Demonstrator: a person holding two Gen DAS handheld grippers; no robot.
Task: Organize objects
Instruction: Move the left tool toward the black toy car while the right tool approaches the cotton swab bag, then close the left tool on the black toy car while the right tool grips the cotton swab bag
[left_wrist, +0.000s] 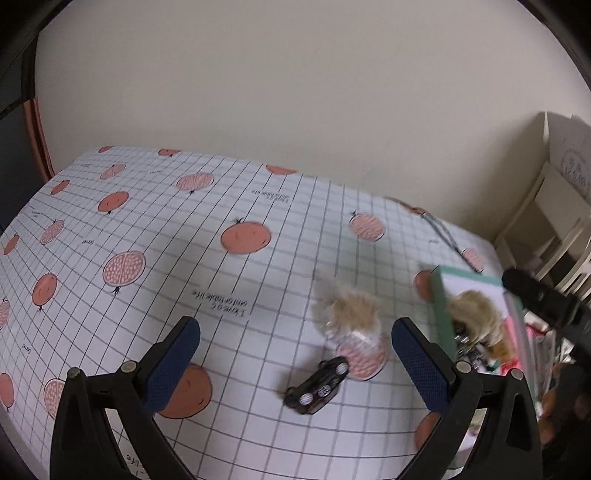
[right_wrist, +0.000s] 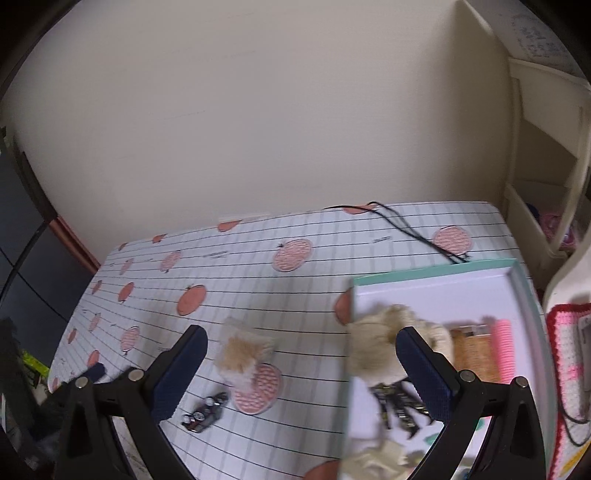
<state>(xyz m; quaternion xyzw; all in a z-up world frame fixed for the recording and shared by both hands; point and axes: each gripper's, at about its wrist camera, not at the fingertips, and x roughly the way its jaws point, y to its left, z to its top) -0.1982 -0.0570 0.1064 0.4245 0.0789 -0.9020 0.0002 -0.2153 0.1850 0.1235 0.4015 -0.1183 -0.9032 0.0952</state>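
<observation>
A small black toy car (left_wrist: 317, 386) (right_wrist: 204, 411) lies upside down on the pomegranate-print tablecloth (left_wrist: 155, 229). Just beyond it rests a beige fluffy pompom (left_wrist: 351, 314) (right_wrist: 242, 354). My left gripper (left_wrist: 295, 354) hovers open above the car with nothing between its blue pads. To the right stands a white tray with a mint-green rim (right_wrist: 436, 269) (left_wrist: 441, 314), holding a second fluffy pompom (right_wrist: 376, 347) (left_wrist: 476, 314), dark keys (right_wrist: 395, 404), a brown card (right_wrist: 474, 354) and a pink ridged piece (right_wrist: 504, 350). My right gripper (right_wrist: 301, 365) is open over the tray's left edge.
A thin black cord (right_wrist: 410, 230) trails across the cloth at the back right. A cream shelf unit (right_wrist: 539, 155) stands against the wall on the right. A pink and white crocheted item (right_wrist: 570, 369) lies at the far right. The table's left edge (right_wrist: 79, 295) drops off.
</observation>
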